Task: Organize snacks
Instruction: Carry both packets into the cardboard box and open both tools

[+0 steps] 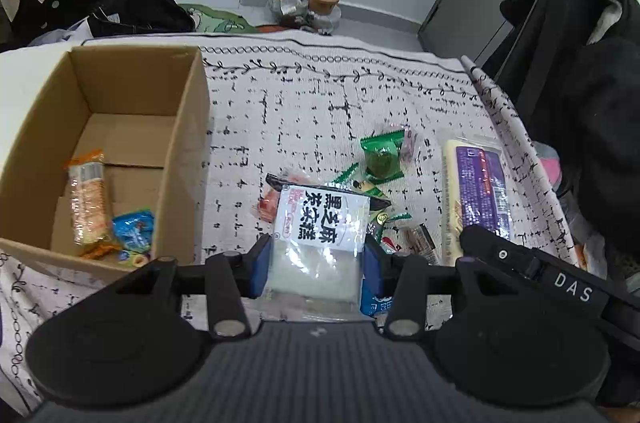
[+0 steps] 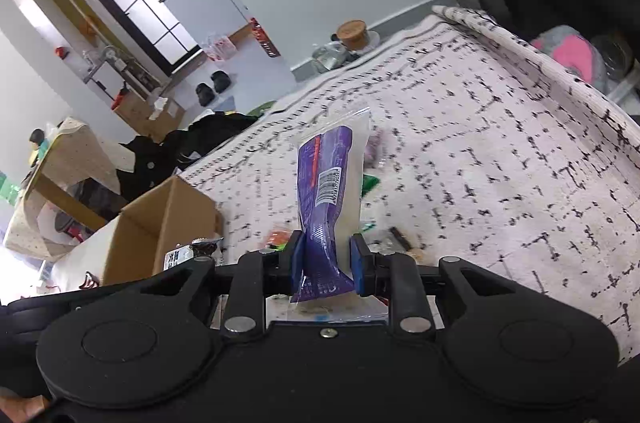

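My left gripper [image 1: 316, 271] is shut on a white packet with black lettering [image 1: 320, 223], just right of the open cardboard box [image 1: 188, 127]. The box holds a long orange-wrapped snack [image 1: 88, 199] and a blue packet [image 1: 134, 231]. My right gripper [image 2: 330, 263] is shut on a purple and cream packet [image 2: 332, 183], which sticks out forward over the cloth. The left wrist view shows this purple packet [image 1: 476, 191] at the right. Loose snacks lie between them: a green packet [image 1: 382, 155], a red one [image 1: 268, 203] and a brown bar [image 1: 420, 239].
A white cloth with black marks [image 1: 300, 111] covers the surface; its far edge and rolled right edge [image 1: 504, 127] are near. Dark clothes [image 1: 136, 11] lie behind the box. Dark garments hang at the right [image 1: 600, 103]. Jars [image 1: 320, 3] stand on the floor beyond.
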{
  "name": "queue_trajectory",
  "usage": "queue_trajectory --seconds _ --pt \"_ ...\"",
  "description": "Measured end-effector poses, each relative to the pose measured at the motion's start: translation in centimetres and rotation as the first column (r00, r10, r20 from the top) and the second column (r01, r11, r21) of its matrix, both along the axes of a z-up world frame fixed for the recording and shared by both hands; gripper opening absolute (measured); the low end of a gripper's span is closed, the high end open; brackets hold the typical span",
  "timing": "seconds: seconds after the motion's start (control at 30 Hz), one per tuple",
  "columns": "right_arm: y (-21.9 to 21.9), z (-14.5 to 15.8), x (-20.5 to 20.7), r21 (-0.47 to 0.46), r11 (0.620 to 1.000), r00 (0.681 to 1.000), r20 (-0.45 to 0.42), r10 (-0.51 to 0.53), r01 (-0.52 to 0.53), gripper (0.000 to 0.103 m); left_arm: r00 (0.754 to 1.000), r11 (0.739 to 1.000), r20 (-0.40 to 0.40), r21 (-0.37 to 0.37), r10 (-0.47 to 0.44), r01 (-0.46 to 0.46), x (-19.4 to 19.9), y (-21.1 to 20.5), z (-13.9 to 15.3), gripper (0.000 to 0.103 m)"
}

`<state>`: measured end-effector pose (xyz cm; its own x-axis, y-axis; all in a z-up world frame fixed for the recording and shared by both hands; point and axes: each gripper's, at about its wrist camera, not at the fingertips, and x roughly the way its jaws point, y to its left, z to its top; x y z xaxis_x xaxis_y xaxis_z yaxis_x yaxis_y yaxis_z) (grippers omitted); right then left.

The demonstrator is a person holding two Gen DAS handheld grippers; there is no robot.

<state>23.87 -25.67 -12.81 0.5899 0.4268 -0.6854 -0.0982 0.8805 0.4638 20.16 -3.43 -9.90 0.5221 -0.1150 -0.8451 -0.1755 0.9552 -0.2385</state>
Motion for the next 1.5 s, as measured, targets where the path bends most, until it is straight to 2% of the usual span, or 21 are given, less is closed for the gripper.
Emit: queue_trajectory --seconds 0.33,0.77,1.23,1.5 --pt "3.1 1.3 -0.5 0.020 0.999 0.999 0.030 0.037 -0.038 0.024 0.998 0.999 0.050 -0.006 0.048 -0.048 -1.5 3.3 2.2 0.046" --pt "8.0 2.5 -0.4 0.029 0.995 0.994 0.058 0.097 -0.099 0.024 0.988 0.991 0.076 -0.019 0.133 -0.132 -2.3 8.3 3.3 0.046" --pt "13.7 2.7 -0.3 0.034 0.985 0.984 0.058 0.169 -0.171 0.024 0.960 0.963 0.070 -0.030 0.270 -0.268 -2.9 15.2 2.6 0.046" --pt "16.7 2.7 0.2 0.026 0.980 0.979 0.058 0.197 -0.199 0.024 0.945 0.947 0.051 -0.029 0.322 -0.321 -2.7 17.7 1.6 0.048"
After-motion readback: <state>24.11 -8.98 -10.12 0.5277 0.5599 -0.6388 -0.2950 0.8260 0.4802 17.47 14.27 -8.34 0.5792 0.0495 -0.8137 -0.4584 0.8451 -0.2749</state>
